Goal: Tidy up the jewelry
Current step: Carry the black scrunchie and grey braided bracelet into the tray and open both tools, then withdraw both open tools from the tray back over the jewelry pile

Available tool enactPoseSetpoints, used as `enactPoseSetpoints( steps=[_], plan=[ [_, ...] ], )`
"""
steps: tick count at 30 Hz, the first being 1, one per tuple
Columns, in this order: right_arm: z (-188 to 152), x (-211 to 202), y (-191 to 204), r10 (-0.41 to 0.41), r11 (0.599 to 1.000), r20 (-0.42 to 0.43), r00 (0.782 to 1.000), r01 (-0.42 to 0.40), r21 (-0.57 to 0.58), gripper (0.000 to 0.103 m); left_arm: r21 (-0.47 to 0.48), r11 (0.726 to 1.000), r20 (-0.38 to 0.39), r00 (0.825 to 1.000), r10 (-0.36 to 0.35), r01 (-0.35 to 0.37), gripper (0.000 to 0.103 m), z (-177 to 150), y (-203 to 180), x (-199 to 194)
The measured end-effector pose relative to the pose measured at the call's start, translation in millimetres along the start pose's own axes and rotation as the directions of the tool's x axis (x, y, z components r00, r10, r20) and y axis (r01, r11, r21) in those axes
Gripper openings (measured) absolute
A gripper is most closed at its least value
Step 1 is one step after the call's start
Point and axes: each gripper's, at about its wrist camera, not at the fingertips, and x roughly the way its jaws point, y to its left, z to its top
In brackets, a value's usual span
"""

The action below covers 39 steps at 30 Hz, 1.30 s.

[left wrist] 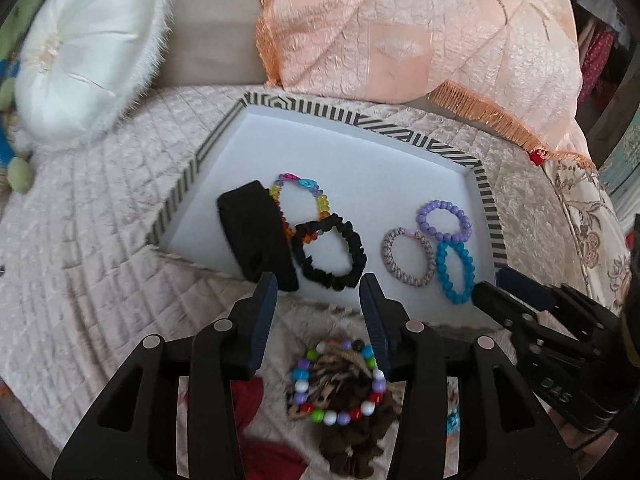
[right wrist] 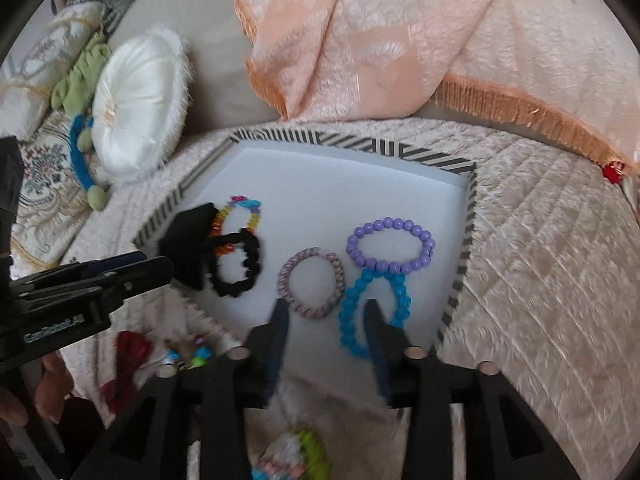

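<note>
A striped-rim tray (left wrist: 486, 196) (right wrist: 466, 224) with a white floor lies on the quilted bed. In it lie a black band (left wrist: 256, 236), a rainbow bead bracelet (left wrist: 298, 196), a black scrunchie (left wrist: 330, 256) (right wrist: 238, 266), a woven lilac bracelet (left wrist: 408, 258) (right wrist: 312, 288), a purple bead bracelet (left wrist: 444, 220) (right wrist: 390, 246) and a blue bead bracelet (left wrist: 456, 272) (right wrist: 370, 308). My left gripper (left wrist: 318, 284) is open and empty at the tray's near edge, above a multicoloured bead bracelet (left wrist: 340, 380) on a brown scrunchie. My right gripper (right wrist: 326, 310) is open and empty over the blue bracelet.
A white round cushion (left wrist: 86, 52) (right wrist: 140, 104) and a peach fringed blanket (left wrist: 400, 28) (right wrist: 380, 40) lie behind the tray. A red scrunchie (right wrist: 128, 360) and more loose bead pieces (right wrist: 192, 354) lie on the quilt in front of it.
</note>
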Motion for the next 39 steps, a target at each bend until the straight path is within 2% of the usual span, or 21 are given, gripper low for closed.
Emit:
enactPoseSetpoints(
  steps=[7,18,22,25,34,39],
  plan=[
    [-21,-43,22,0.012,1.0,0.055,0.998,-0.012,0.011,0.04,0.009,0.999,0.073,0.996,0.045,-0.046,0.042,-29,1,-39],
    [-53,-80,57,0.025,1.0,0.095,0.995,-0.026,0.005,0.043,-0.014,0.993,0.129,0.985,0.115,-0.114,0.042,-76,12,-82],
    [-62,-93,72,0.037,0.999,0.111,0.993,-0.036,-0.014,0.055,-0.015,0.992,0.164,0.978,0.125,-0.124,0.042,-89,14,-100],
    [-69,-104,82,0.043,0.999,0.126,0.991,-0.039,-0.034,0.057,-0.009,0.99,0.187,0.972,0.141,-0.142,0.042,-97,15,-112],
    [-78,-128,97,0.042,0.997,0.157,0.987,-0.032,-0.066,0.057,-0.013,0.989,0.235,0.96,0.149,-0.15,0.042,-113,21,-141],
    [-84,-134,98,0.039,0.997,0.157,0.987,-0.027,-0.075,0.058,-0.02,0.99,0.241,0.96,0.143,-0.142,0.042,-117,25,-149]
  ],
)
